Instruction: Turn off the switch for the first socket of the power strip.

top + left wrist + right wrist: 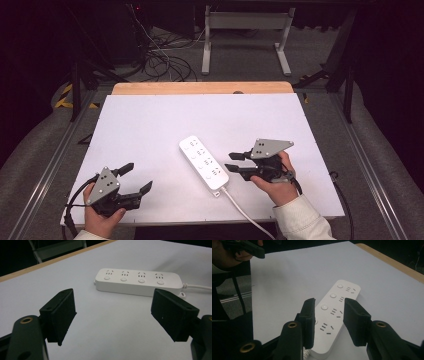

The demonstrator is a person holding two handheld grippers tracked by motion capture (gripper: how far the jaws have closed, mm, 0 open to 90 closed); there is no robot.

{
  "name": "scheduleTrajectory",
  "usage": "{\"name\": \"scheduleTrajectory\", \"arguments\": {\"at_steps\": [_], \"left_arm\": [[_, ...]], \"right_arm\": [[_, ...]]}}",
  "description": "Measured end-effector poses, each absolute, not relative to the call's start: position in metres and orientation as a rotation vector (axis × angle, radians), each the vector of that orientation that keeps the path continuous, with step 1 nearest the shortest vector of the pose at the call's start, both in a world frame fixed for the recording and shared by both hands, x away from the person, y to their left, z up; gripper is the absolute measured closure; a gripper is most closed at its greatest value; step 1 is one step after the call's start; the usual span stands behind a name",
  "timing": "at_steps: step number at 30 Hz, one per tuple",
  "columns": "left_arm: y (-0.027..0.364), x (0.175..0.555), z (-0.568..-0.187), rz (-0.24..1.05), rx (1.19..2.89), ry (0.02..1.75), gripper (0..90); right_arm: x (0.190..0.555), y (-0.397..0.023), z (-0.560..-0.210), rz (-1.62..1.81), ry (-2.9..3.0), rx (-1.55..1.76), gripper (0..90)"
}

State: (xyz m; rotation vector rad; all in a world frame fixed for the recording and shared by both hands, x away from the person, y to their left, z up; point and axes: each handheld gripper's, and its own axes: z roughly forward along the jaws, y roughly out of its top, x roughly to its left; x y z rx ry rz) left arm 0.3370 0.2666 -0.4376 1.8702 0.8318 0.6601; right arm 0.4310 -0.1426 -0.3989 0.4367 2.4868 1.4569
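A white power strip [204, 162] with several sockets and round buttons lies slanted on the white table [150, 120], its white cable [245, 212] running off the near edge. My right gripper [231, 161] is just right of the strip's cable end. In the right gripper view the right gripper [329, 320] hovers over that end of the power strip [334, 312], jaws partly apart and touching nothing. My left gripper [139, 177] rests at the near left corner with its jaws wide apart. Beyond the left gripper [112, 315], the power strip [138, 282] lies well away from it.
A wooden strip [200, 88] borders the table's far edge. Behind it stand a white metal frame [245, 30] and tangled cables [160, 60] on the floor. Grey rails run along both sides of the table. The other hand's gripper [249, 248] appears far off.
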Motion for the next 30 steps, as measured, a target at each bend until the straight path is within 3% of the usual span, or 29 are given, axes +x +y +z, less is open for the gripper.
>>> {"name": "scheduleTrajectory", "arguments": {"at_steps": [30], "left_arm": [[0.267, 0.337, -0.438, 0.659, 1.868, 0.839, 20.8]], "right_arm": [[0.449, -0.082, -0.41, 1.44, 2.605, 0.374, 63.5]]}}
